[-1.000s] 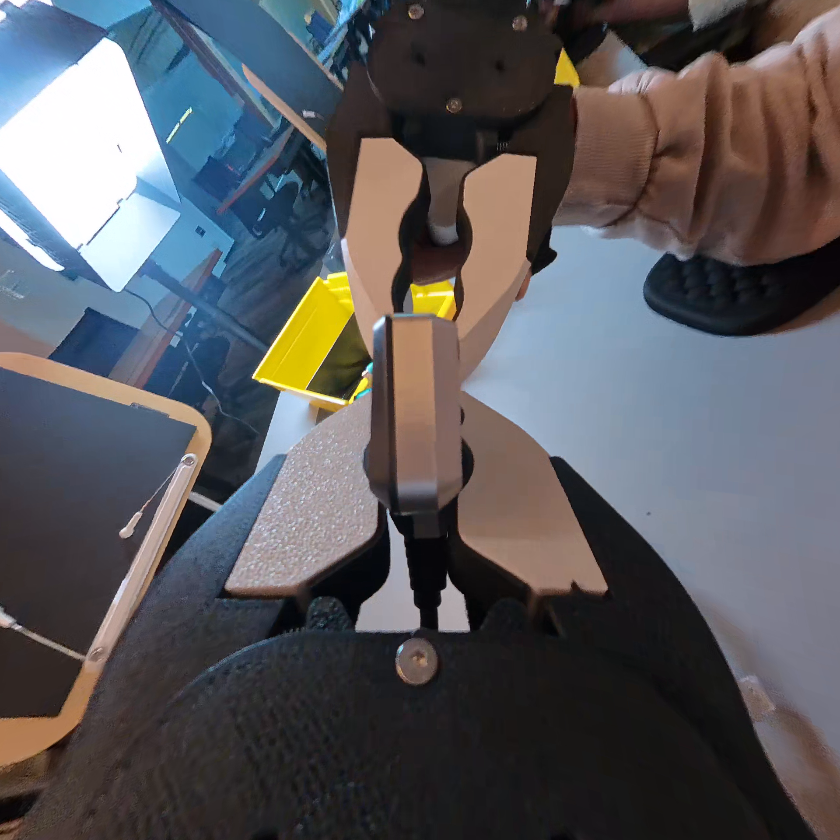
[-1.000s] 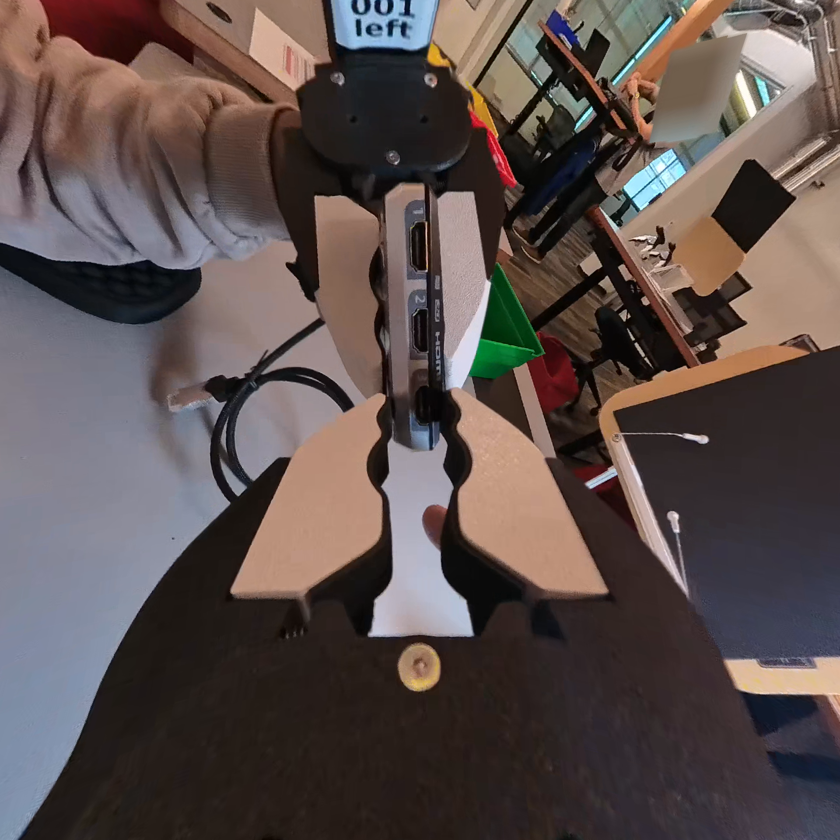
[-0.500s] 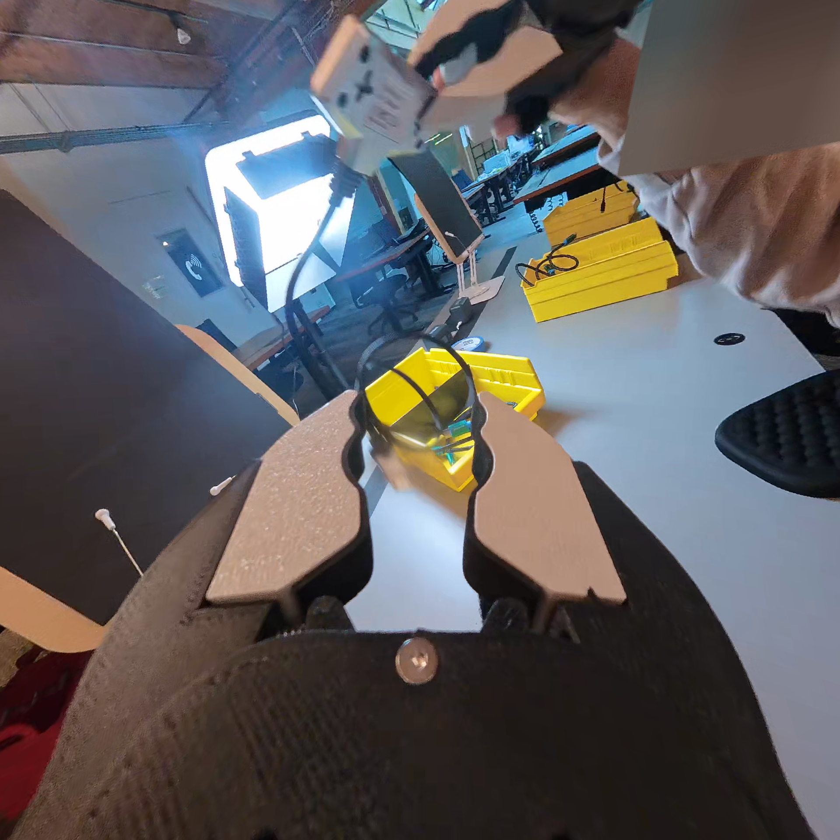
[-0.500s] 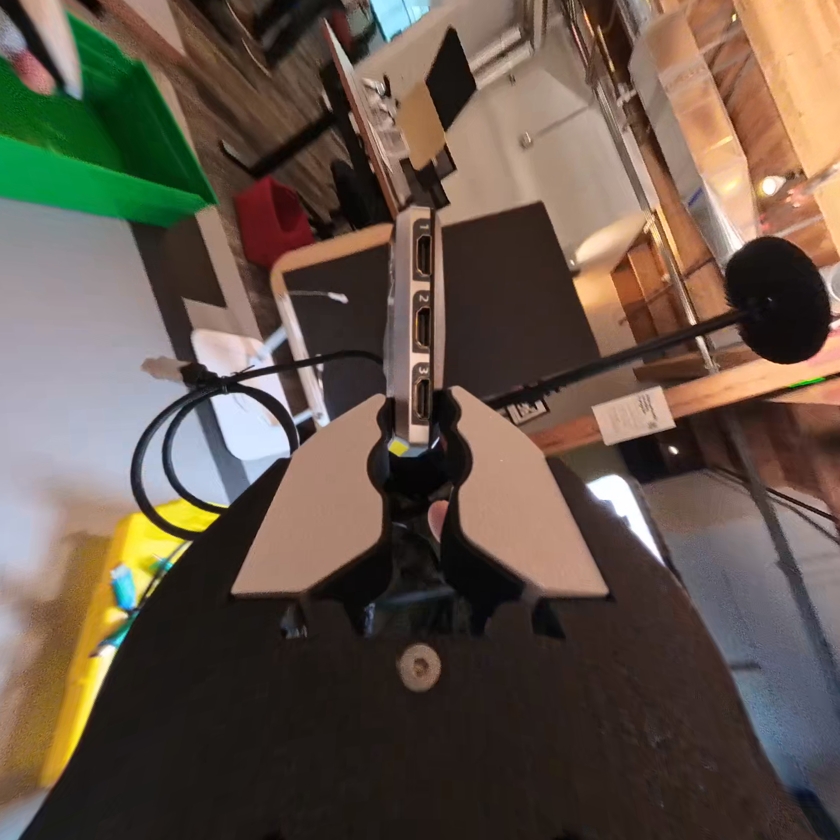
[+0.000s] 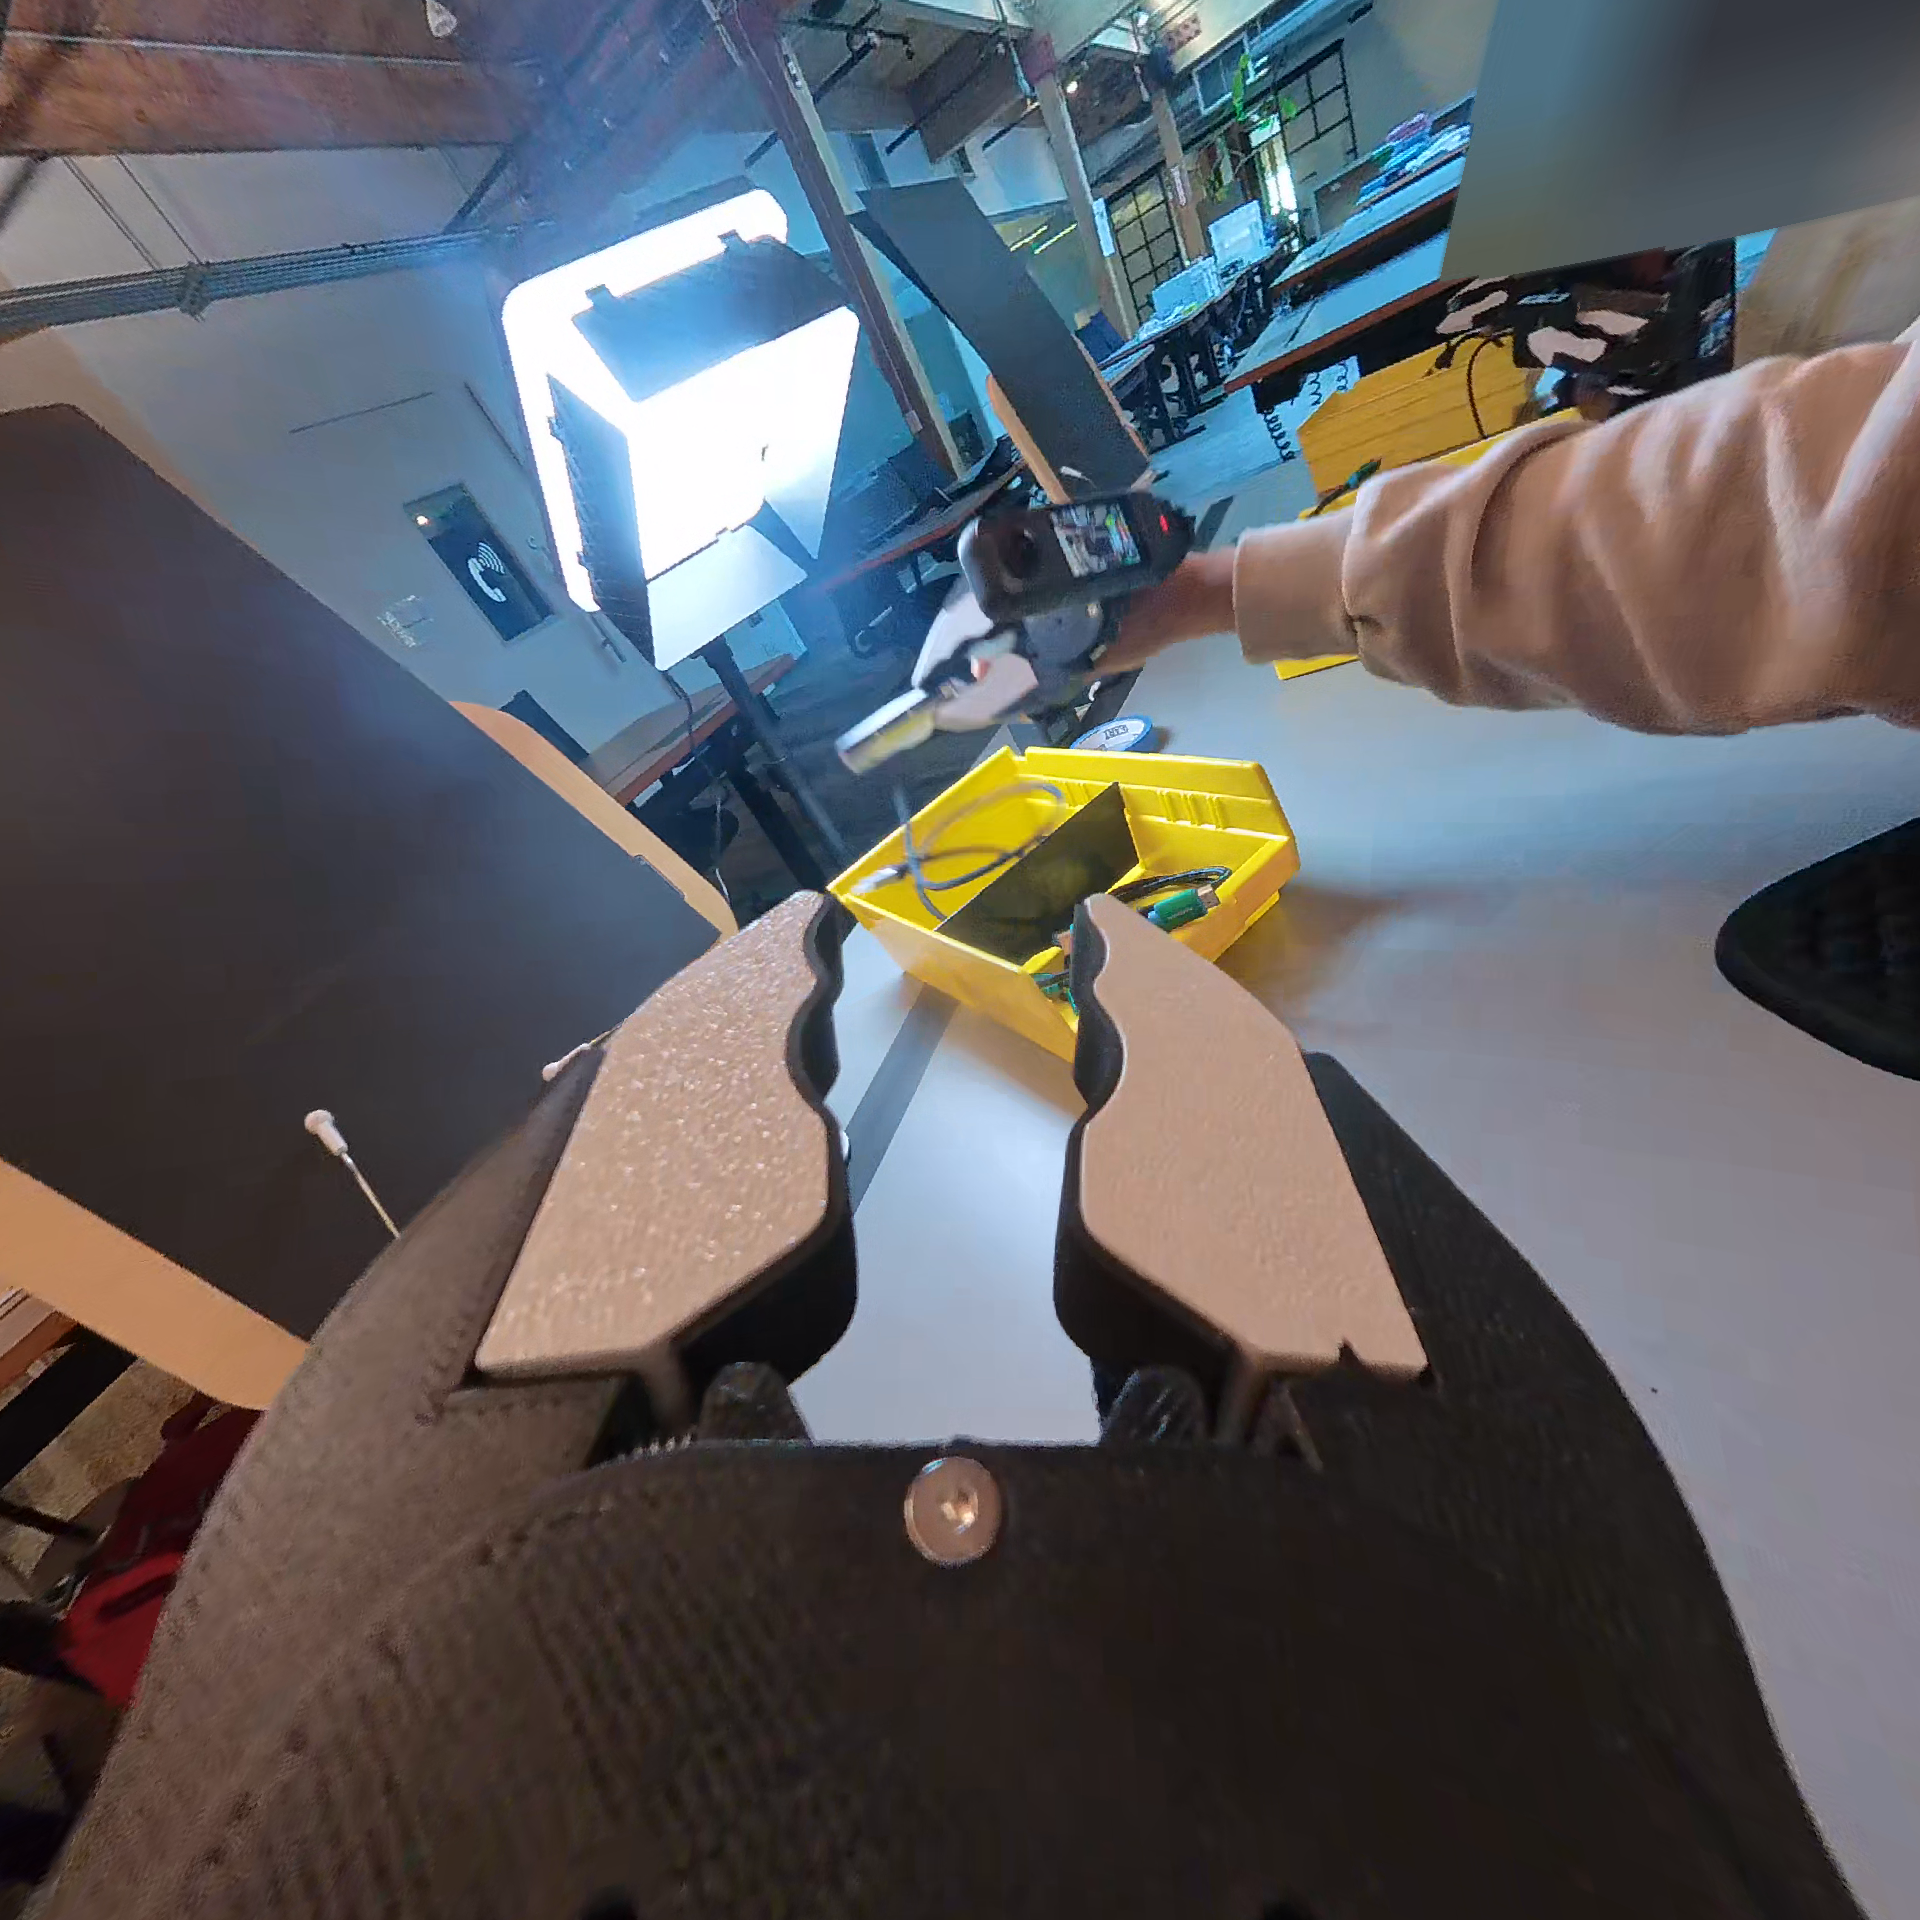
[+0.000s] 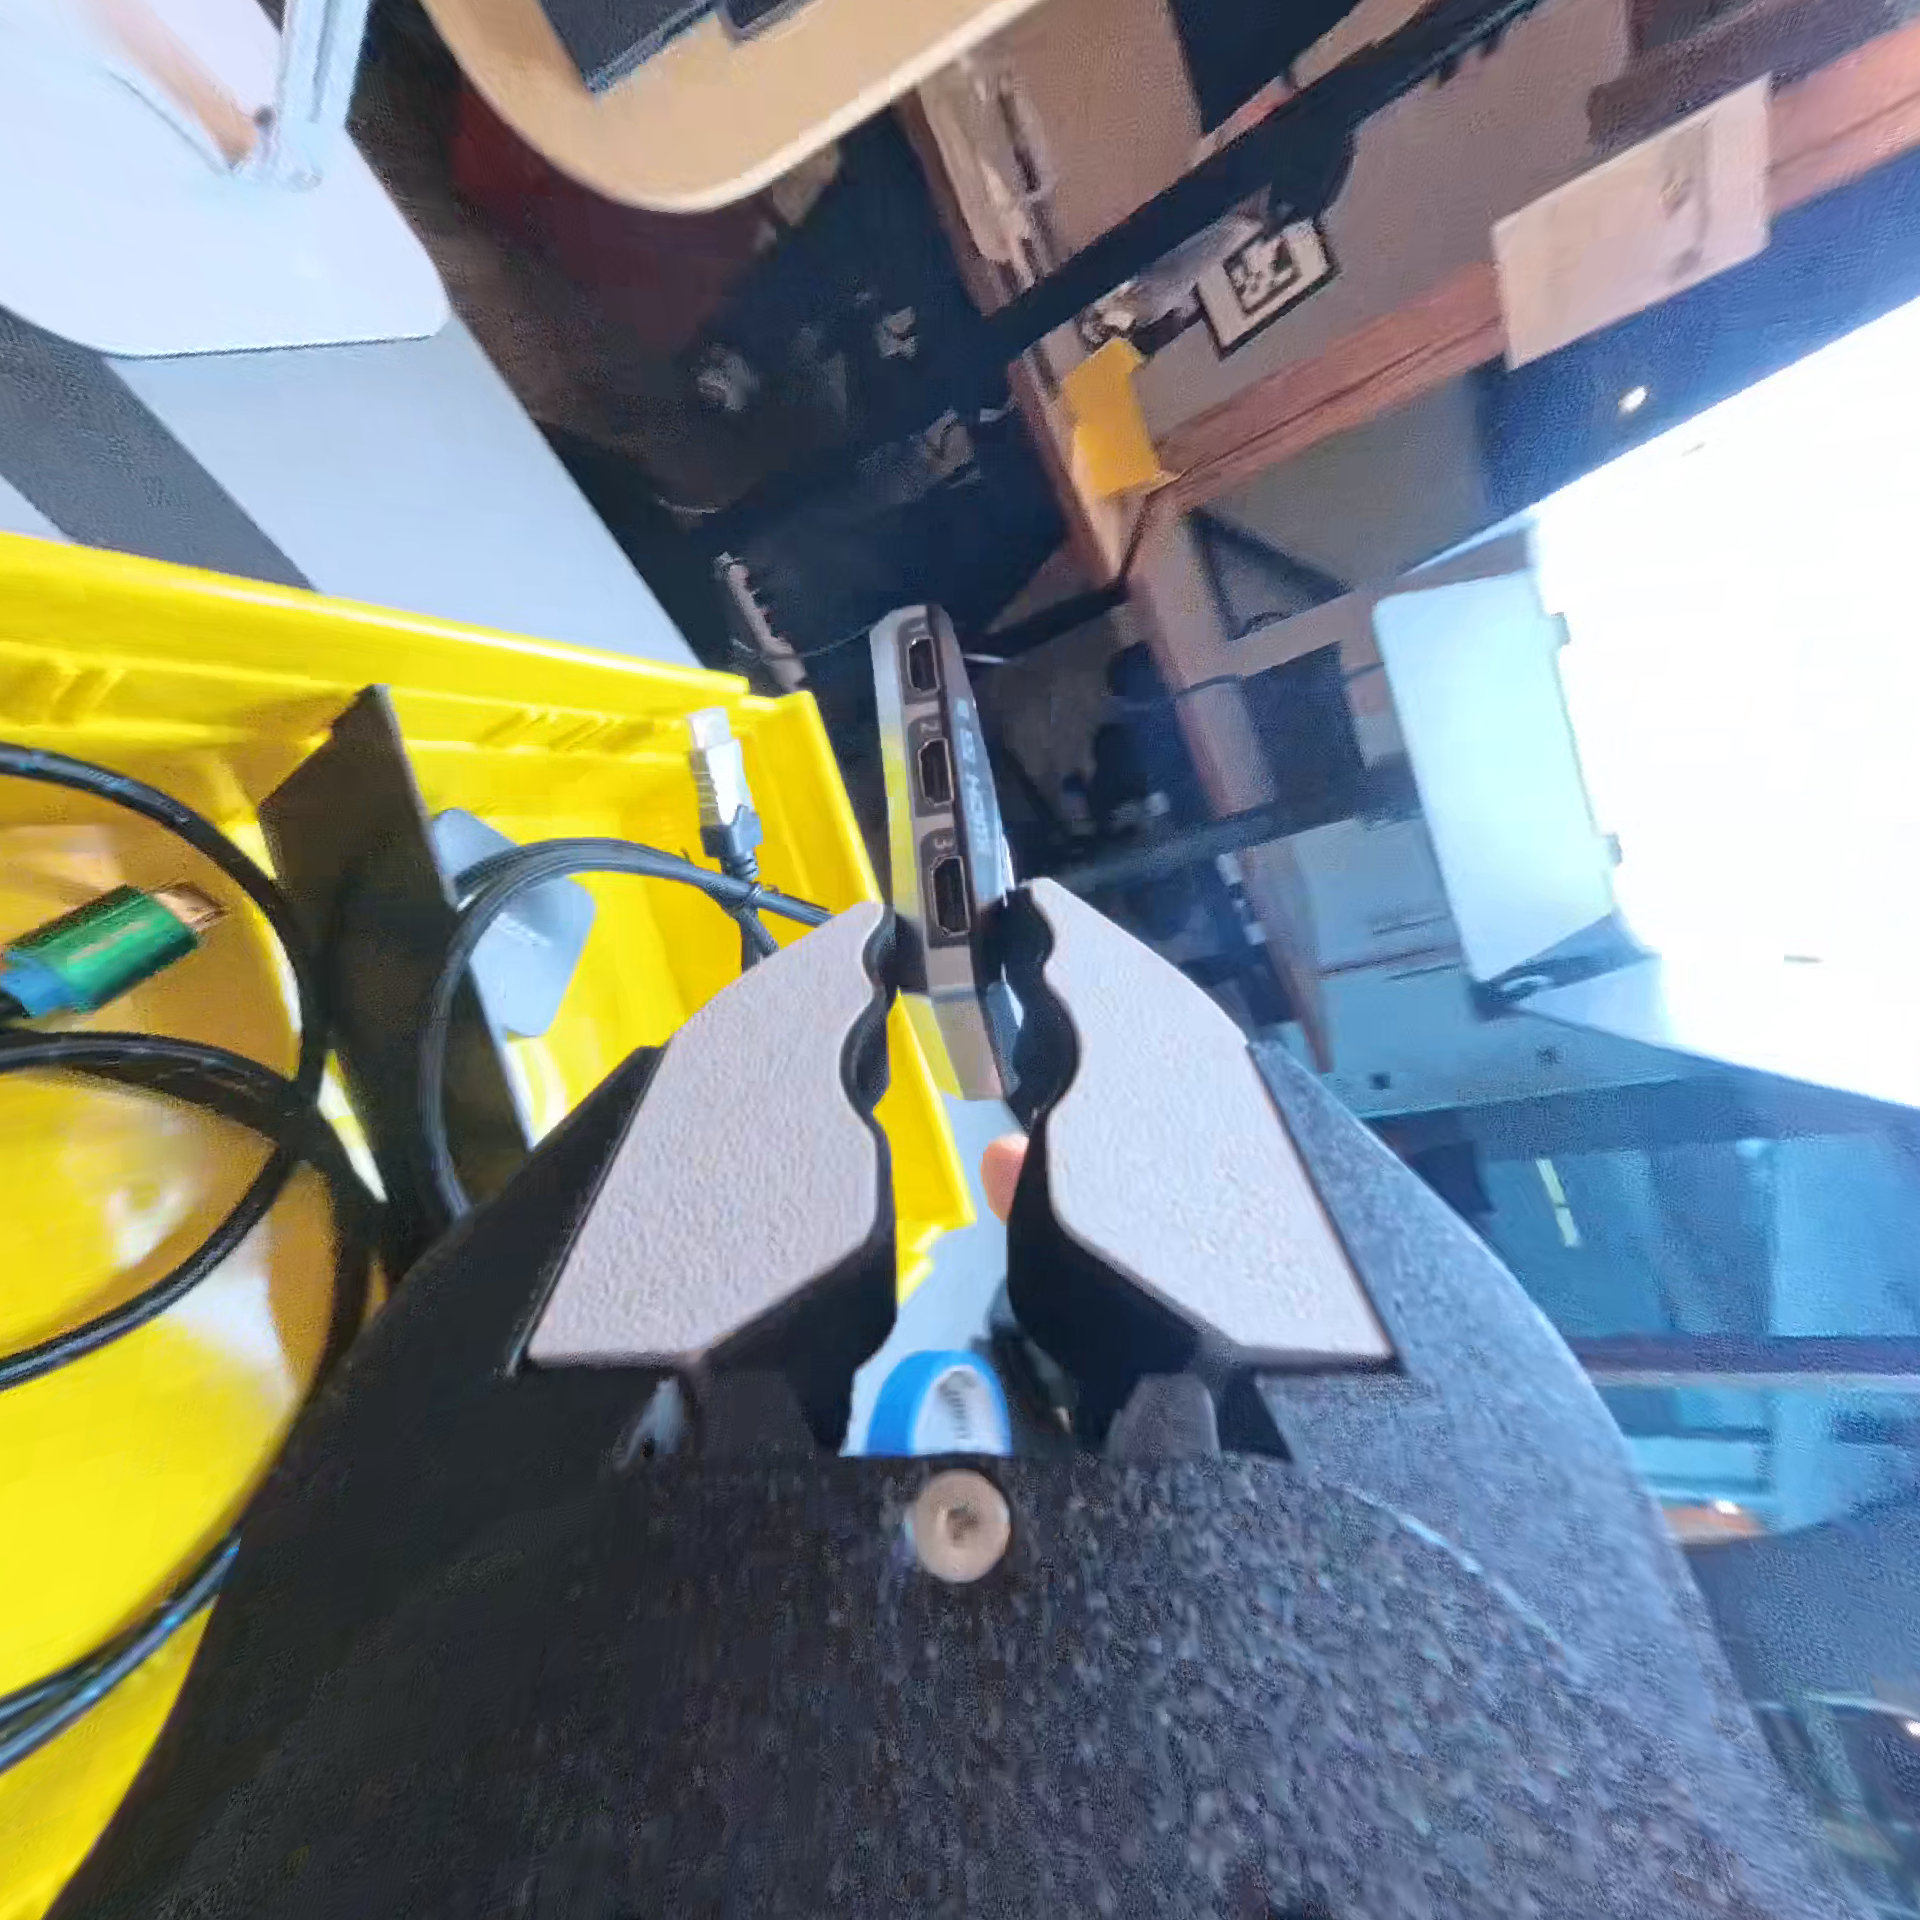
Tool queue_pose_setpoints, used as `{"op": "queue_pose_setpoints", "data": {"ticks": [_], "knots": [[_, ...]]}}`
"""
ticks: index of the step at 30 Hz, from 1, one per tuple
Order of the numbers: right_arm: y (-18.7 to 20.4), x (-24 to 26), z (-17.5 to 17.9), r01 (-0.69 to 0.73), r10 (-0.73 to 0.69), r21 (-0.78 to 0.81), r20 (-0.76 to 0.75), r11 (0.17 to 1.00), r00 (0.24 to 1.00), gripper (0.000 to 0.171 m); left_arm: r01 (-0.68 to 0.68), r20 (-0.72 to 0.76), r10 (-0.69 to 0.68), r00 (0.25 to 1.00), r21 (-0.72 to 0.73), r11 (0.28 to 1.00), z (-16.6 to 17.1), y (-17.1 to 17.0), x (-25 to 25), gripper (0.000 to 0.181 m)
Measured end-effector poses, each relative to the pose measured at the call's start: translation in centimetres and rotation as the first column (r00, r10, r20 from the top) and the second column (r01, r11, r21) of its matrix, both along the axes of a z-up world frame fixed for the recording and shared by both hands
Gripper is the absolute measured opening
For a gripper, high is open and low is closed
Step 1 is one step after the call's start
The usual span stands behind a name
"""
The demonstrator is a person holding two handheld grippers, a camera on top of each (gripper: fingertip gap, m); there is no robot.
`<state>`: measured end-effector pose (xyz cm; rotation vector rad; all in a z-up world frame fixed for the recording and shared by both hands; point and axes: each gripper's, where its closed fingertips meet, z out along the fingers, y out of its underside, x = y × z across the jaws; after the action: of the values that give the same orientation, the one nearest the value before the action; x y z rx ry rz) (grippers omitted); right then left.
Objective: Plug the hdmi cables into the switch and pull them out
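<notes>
Right gripper [image 6: 951,925] clamped on the slim grey metal HDMI switch [image 6: 940,821]; left gripper [image 5: 951,935] apart and empty.

Only the right wrist view shows the switch's three ports, all unplugged, and its lower end pinched between the fingers beside the yellow plastic bin [image 6: 582,686]. In that bin lie coiled black cables [image 6: 582,862] and a green-shelled connector [image 6: 99,945]. The left wrist view alone shows the whole arrangement: switch held above the bin's far corner on the pale grey table [image 5: 1507,1091], a black divider [image 5: 1039,883] inside, a bright studio light panel [image 5: 686,416] behind.

Yellow bin [image 5: 1236,831] on grey table [image 5: 1558,1195]; bright studio light [image 5: 686,416].
</notes>
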<state>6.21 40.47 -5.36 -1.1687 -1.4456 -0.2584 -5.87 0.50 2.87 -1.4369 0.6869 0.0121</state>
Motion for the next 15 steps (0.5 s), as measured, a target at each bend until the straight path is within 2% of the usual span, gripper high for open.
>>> {"op": "queue_pose_setpoints", "data": {"ticks": [2, 4, 6, 8, 12, 15], "knots": [[1.0, 0.4, -2.8, 0.025, -0.029, -0.141, -0.024, 0.99, 0.999, 0.02, -0.005, 0.004, 0.005, 1.0, -0.008, 1.0, -0.2, 0.2, -0.3, 0.042], [1.8, 1.0, -5.9, 0.073, -0.065, -0.284, 0.037, 0.956, 0.997, 0.02, -0.007, 0.003, 0.007, 1.0, -0.023, 1.0, -0.7, 0.6, -0.4, 0.041], [2.7, 1.9, -7.7, 0.134, -0.103, -0.29, 0.122, 0.948, 0.987, 0.02, -0.011, -0.006, 0.01, 1.0, -0.041, 0.999, -1.3, 1.1, -0.4, 0.041], [2.5, 1.8, -8.3, 0.121, -0.084, -0.341, 0.121, 0.932, 0.989, 0.023, -0.017, -0.021, 0.015, 1.0, -0.062, 0.998, -2.0, 1.4, -0.3, 0.042], [1.3, 1.7, -6.2, 0.062, -0.068, -0.46, 0.004, 0.886, 0.998, 0.038, -0.035, -0.035, 0.032, 0.999, -0.112, 0.993, -3.1, 1.8, -0.8, 0.042], [-1.0, 1.6, -1.1, -0.082, -0.033, -0.48, -0.226, 0.874, 0.974, 0.043, -0.073, -0.039, 0.069, 0.997, -0.134, 0.988, -3.4, 2.0, -1.9, 0.042]]}}
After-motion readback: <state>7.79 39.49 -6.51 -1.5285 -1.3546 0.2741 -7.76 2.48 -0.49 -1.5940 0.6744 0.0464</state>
